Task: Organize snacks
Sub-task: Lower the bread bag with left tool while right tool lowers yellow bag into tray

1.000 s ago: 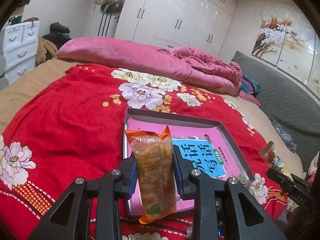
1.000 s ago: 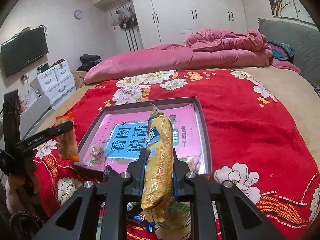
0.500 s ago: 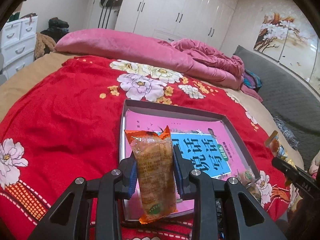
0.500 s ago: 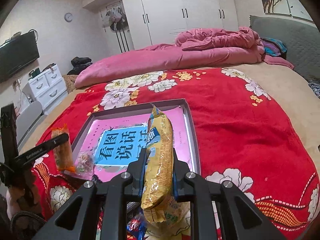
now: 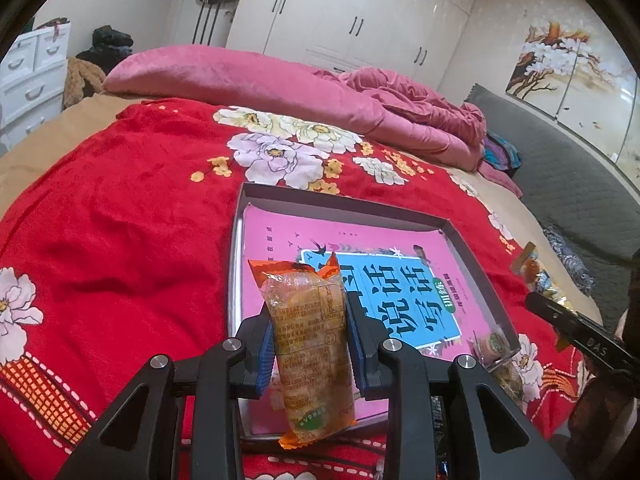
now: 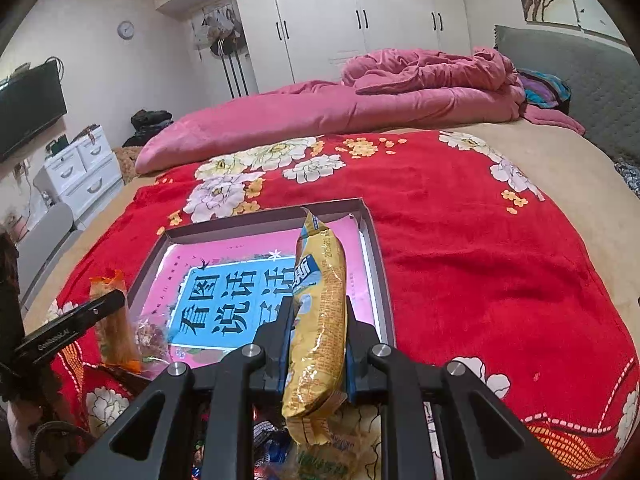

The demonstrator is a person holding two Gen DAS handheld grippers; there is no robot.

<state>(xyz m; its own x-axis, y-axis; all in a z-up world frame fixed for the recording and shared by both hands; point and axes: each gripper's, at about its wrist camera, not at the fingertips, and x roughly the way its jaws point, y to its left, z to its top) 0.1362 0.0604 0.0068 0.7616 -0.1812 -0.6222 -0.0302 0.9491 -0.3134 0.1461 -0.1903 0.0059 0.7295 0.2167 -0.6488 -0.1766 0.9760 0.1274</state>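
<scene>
My left gripper (image 5: 310,344) is shut on an orange cake packet (image 5: 310,340), held upright over the near left corner of a shallow grey box (image 5: 344,200) lined with a pink and blue sheet. My right gripper (image 6: 318,334) is shut on a long yellow snack bag (image 6: 320,304), standing on end above the box's (image 6: 374,240) near right corner. From the right wrist view the left gripper (image 6: 80,320) with its orange packet (image 6: 114,324) shows at the left. A small wrapped snack (image 5: 494,344) lies in the box's near right corner.
The box sits on a red flowered blanket (image 5: 100,220) spread over a bed. Several loose snacks (image 6: 280,452) lie on the blanket below the right gripper. A pink quilt (image 6: 360,104) runs along the far side, with white drawers (image 6: 80,172) to the left.
Both grippers have edged forward toward the box, each keeping its packet. The right gripper's view has slid rightward along the box's near edge.
</scene>
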